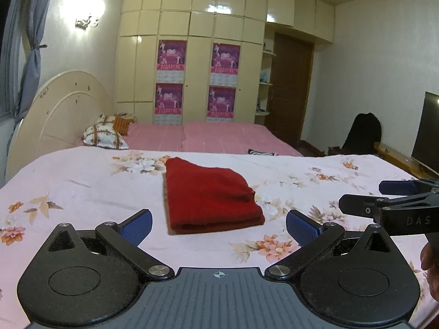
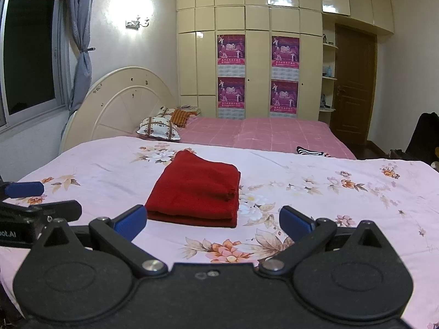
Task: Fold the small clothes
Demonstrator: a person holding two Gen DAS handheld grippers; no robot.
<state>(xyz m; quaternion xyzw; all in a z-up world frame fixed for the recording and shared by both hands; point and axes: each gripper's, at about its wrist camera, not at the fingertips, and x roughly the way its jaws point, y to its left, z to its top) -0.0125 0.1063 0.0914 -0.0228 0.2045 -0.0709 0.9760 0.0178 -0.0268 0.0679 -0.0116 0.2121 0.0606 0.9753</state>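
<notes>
- We see the red garment [image 1: 211, 196] lying folded into a compact stack on the floral sheet [image 1: 82, 186], its doubled edge towards us, nothing touching it
- Our left gripper [image 1: 218, 229] hovers just short of that near edge, blue pads [image 1: 138, 229] spread wide apart and holding nothing
- Our right gripper [image 2: 212, 223] hangs in the same way before the cloth, jaws spread wide and empty; from the left camera it juts in at the right edge
- Beyond the sheet lie a pink bedspread [image 2: 260, 134], a patterned pillow [image 2: 159, 131] by the cream headboard [image 2: 123, 104], and a tall wardrobe [image 2: 258, 27] bearing purple posters [image 2: 231, 49]
</notes>
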